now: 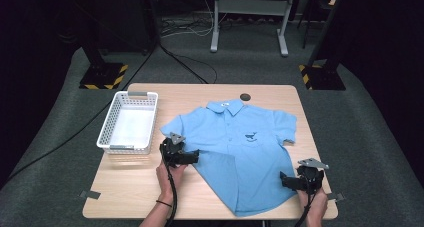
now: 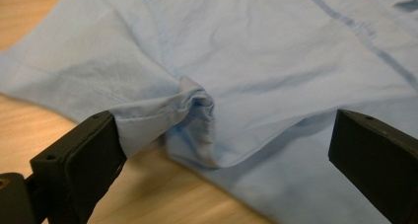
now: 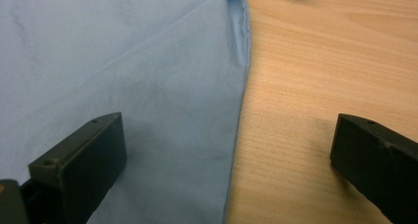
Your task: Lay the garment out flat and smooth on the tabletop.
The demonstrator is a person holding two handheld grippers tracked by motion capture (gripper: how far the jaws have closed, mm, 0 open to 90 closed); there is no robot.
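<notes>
your left gripper [image 1: 194, 157] sits with its jaws spread wide, nothing pinched, and the bunched underarm fold [image 2: 197, 120] of the blue shirt [image 1: 237, 147] lies just ahead of it, nearer the left jaw, whose tip touches the sleeve cloth. your right gripper [image 1: 286, 180] is spread just as wide and empty, straddling the shirt's side hem [image 3: 240, 110]: cloth lies ahead of its left jaw, bare table [image 3: 320, 61] ahead of its right one. the shirt lies flat, front up, collar on the far side from both grippers. the white basket [image 1: 129, 122] stands well off beyond your left gripper, away from the shirt.

my guess is you're setting up a fold. if the left jaws close where they are, they could catch only the top ply of that crumpled fold, and the sleeve would drag unevenly. on the right, the hem lies flat against the wood, so closing without getting a jaw under it may just slide over the edge. lifting one side before the other would probably skew the whole shirt.
</notes>
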